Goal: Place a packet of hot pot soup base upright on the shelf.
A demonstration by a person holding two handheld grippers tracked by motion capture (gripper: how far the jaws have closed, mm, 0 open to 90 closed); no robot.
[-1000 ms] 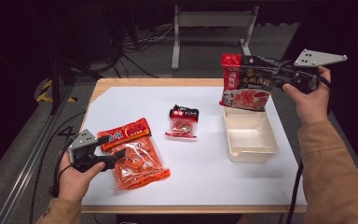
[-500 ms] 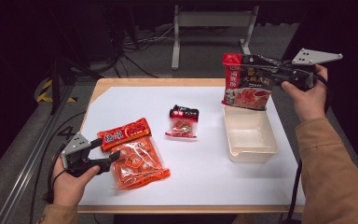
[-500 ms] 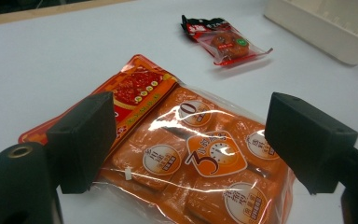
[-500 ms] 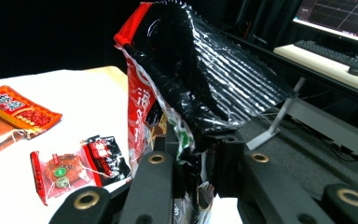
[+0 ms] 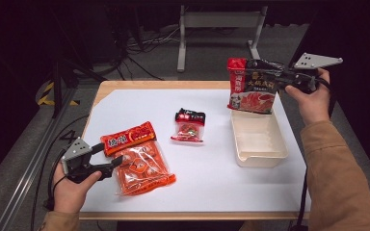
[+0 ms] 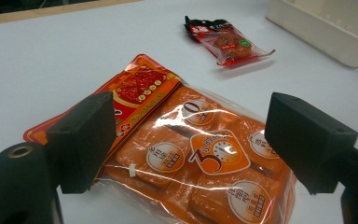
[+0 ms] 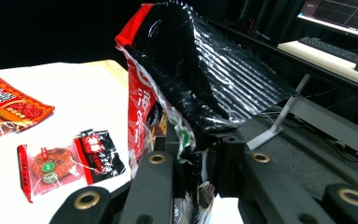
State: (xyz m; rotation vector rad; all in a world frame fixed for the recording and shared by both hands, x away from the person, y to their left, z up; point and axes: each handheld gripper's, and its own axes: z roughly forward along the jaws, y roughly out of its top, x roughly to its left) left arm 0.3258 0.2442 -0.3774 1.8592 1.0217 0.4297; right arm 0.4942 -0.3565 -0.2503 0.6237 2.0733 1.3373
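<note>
Between right tool [image 5: 262,77] pads: red pouch [image 5: 251,94], above tray [image 5: 259,140].

The left hand [image 5: 70,185] rests low near the table's front edge. It holds the left gripper [image 5: 110,156] flat, with its jaws spread wide apart. The right arm is lifted up high. The right gripper [image 5: 259,77] points sideways, its jaws squeezed tight together.

Beside the matt cream plastic tray [image 5: 258,156], the red-and-black pouch [image 5: 252,90] is glossy crinkled foil, the orange packet [image 5: 139,166] and small snack pack [image 5: 189,126] are shiny clear film, on smooth matt white sheet [image 5: 212,178] over wood.
</note>
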